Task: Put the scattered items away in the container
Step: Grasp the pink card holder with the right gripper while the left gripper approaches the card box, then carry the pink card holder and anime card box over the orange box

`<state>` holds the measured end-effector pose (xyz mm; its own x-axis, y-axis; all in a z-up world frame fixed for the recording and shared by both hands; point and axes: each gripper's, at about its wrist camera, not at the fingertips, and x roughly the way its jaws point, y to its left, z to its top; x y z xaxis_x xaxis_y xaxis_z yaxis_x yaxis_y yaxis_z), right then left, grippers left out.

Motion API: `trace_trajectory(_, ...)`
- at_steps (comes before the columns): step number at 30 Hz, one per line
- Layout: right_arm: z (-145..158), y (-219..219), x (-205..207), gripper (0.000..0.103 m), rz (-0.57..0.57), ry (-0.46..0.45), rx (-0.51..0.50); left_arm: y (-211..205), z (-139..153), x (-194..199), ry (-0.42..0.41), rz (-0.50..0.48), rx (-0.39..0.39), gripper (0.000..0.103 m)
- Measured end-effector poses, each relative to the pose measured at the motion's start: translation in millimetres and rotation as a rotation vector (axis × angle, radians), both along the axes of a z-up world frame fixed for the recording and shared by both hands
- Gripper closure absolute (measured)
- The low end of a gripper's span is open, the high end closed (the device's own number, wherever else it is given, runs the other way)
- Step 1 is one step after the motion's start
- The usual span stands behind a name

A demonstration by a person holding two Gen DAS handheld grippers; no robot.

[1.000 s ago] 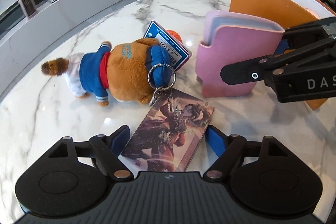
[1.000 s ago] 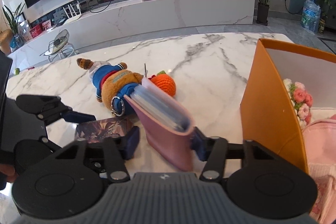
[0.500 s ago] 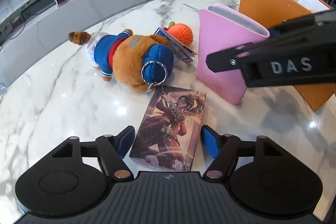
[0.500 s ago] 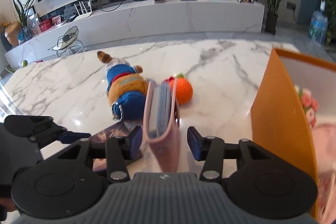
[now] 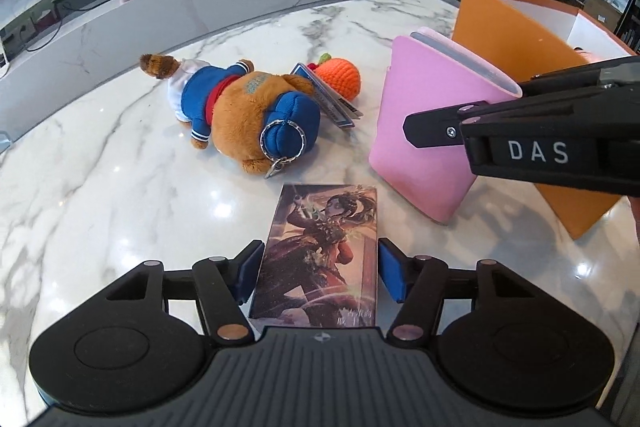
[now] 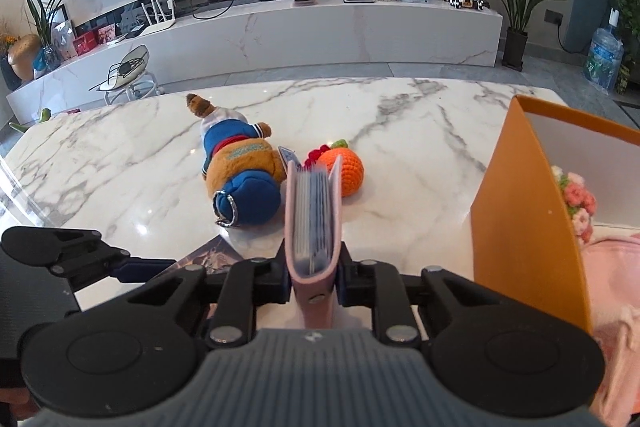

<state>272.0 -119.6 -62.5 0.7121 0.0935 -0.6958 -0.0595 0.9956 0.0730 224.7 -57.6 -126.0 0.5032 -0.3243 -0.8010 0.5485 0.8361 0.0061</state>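
Note:
My right gripper (image 6: 313,277) is shut on a pink card holder (image 6: 313,223), held upright above the marble table; it also shows in the left wrist view (image 5: 424,131). My left gripper (image 5: 318,273) is open, its blue pads on either side of an illustrated card box (image 5: 320,255) lying flat. A plush bear (image 5: 240,111) with a key ring lies on the table, a blue tag (image 5: 328,95) and a crocheted orange (image 5: 340,77) beside it. The orange container (image 6: 520,219) stands at the right with pink items (image 6: 580,203) inside.
The marble table (image 5: 100,167) extends left and far. The container's near wall (image 5: 520,39) stands just behind the card holder. A white TV bench (image 6: 320,27) runs beyond the table.
My right gripper has closed on the card holder and turned it edge-on. My left gripper has narrowed around the card box and lined up with it.

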Motion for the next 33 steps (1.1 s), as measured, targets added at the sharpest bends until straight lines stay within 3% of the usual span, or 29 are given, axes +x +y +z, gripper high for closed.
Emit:
trace_trajectory(11, 30, 5, -42, 0.082, 0.027, -0.047, 0.021, 16, 40, -44, -0.071, 0.082, 0.0, 0.033)
trace_trajectory(20, 66, 1, -88, 0.082, 0.032, -0.14, 0.044, 10, 87, -79, -0.176, 0.105, -0.011, 0.033)
trace_trajectory(33, 113, -66, -151, 0.082, -0.1, -0.301, 0.101, -60, 149, -110, -0.325, -0.01, -0.052, 0.033)
